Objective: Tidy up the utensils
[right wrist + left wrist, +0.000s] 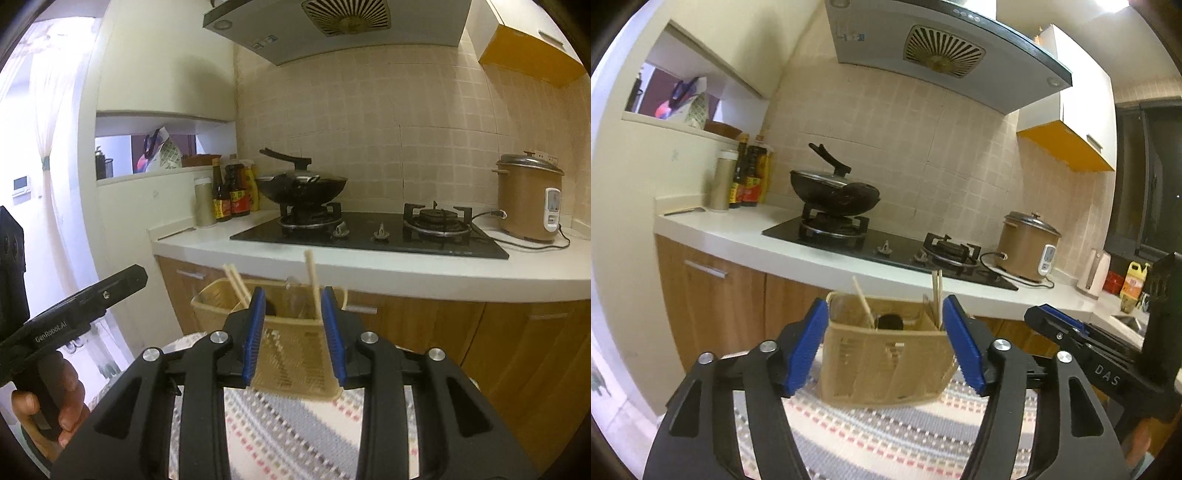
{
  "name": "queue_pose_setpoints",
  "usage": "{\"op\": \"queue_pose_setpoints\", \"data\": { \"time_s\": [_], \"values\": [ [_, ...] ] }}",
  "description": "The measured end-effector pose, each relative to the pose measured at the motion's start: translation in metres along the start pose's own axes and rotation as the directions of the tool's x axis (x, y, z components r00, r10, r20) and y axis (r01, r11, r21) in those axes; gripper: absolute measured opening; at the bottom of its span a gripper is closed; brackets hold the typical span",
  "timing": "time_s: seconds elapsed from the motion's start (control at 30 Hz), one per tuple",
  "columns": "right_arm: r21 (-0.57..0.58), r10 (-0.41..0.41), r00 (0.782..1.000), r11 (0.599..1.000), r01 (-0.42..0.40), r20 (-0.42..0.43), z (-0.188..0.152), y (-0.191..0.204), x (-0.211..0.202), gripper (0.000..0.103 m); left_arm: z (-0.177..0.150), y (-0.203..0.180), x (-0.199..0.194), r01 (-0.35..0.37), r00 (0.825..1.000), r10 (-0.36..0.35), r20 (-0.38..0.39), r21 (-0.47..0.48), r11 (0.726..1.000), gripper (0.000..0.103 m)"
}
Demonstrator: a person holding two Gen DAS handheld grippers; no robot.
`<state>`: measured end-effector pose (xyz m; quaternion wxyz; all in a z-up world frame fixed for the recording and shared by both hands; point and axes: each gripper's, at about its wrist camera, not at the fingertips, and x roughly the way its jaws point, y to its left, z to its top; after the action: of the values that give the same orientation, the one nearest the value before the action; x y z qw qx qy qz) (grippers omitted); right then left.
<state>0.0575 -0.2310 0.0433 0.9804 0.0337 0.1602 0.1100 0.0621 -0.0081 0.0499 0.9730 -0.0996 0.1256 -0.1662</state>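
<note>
On the striped mat [886, 443], chopsticks [937, 295] stand near-upright in the basket [886, 365]; both tools [886, 343] [293, 336] spread, empty.

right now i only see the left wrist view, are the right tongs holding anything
Observer: No. In the right wrist view the right tongs are open with nothing gripped. The basket shows in the gap.
Operator: how many sticks in the basket's left end, i see one blurry one
Observer: Two chopsticks lean together there.
Operator: whats past my left frame edge
Observer: A pale curtain, tied back beside a bright opening.
</note>
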Motion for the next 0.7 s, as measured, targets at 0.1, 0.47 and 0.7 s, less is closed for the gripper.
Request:
{"op": "queue_pose_setpoints", "data": {
  "time_s": [0.1, 0.47, 0.7],
  "values": [
    [0.007, -0.027, 1.000, 1.000, 0.027, 0.010, -0.014, 0.005, -0.013, 0.052, -0.012, -0.004, -0.012, -0.048, 0.999, 0.048, 0.015, 0.030, 0.998, 0.076],
    [0.111, -0.286, 0.954, 0.955, 0.276, 0.093, -0.056, -0.004, -0.029, 0.058, -0.052, -0.007, -0.012, -0.205, 0.975, 0.198, 0.100, 0.067, 0.976, 0.086],
    [0.126, -0.275, 0.958, 0.956, 0.264, 0.082, -0.062, -0.012, -0.025, 0.064, -0.061, -0.006, -0.006, -0.243, 0.969, 0.236, 0.073, 0.112, 0.963, 0.092]
  ]
}}
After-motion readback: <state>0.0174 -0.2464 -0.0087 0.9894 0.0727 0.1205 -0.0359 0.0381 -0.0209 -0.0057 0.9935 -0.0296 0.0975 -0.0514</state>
